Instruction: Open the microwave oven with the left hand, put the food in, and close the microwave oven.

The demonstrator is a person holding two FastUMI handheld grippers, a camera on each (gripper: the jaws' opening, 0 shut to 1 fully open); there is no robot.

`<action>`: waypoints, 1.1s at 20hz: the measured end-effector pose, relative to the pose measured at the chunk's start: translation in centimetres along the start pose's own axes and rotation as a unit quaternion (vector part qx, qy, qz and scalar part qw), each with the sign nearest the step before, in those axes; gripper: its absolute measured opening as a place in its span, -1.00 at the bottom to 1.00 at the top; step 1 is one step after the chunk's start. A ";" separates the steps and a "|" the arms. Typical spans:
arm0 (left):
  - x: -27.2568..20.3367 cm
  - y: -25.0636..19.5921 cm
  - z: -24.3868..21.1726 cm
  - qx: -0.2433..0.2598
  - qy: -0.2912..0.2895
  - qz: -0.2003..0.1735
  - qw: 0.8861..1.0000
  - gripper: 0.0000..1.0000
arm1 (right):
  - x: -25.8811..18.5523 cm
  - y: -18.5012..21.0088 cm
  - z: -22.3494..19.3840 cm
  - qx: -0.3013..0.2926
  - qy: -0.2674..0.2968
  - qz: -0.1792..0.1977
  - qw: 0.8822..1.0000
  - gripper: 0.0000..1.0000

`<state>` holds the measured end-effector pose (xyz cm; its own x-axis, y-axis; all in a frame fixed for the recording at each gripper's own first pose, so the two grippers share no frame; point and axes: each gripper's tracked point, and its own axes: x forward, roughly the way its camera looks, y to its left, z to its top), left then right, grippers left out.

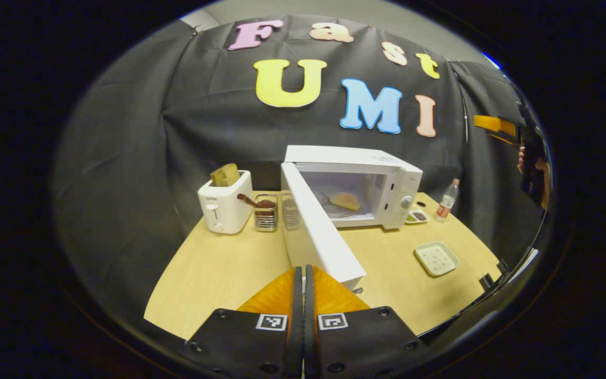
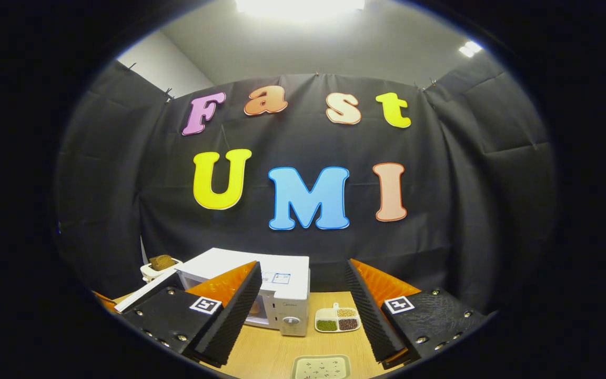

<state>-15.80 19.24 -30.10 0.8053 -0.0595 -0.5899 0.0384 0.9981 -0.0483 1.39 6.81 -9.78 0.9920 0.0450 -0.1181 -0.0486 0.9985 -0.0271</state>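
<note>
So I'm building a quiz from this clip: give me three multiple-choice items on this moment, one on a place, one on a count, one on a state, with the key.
1. Where is the food?
A. Inside the microwave
B. On the square plate
C. In the toaster

2. How many filled sections does the divided dish show?
A. One
B. Three
C. Five

3. How does the microwave door stand?
A. Shut
B. Taken off and lying flat
C. Swung open

Key:
1 A, the food lies on the turntable in the open cavity.
2 B, the right gripper view shows three sections with green, tan and dark fill.
3 C, the door juts out toward the left gripper, whose fingers are together; the right gripper is spread wide.
</note>
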 end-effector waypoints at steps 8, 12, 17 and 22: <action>2.3 -6.2 0.9 0.023 0.005 -0.056 0.998 -0.84 | -0.1 -1.4 -0.3 -0.004 0.011 0.001 1.000 0.94; 3.8 -9.1 1.5 0.034 0.007 -0.086 0.996 -0.84 | -0.1 -2.1 -0.5 -0.008 0.011 -0.001 1.000 0.94; 6.2 -12.0 2.5 0.045 0.006 -0.114 0.992 -0.84 | 0.2 -2.9 -0.7 -0.005 0.012 -0.003 1.000 0.94; 8.7 -14.5 3.6 0.048 0.003 -0.134 0.990 -0.84 | 0.0 -4.3 -0.5 -0.017 0.006 -0.011 1.000 0.94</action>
<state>-7.20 4.30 -31.68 0.7548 -0.3229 -0.5710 0.3073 0.9431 -0.1271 1.52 2.46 -10.15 0.9913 0.0216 -0.1299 -0.0302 0.9975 -0.0641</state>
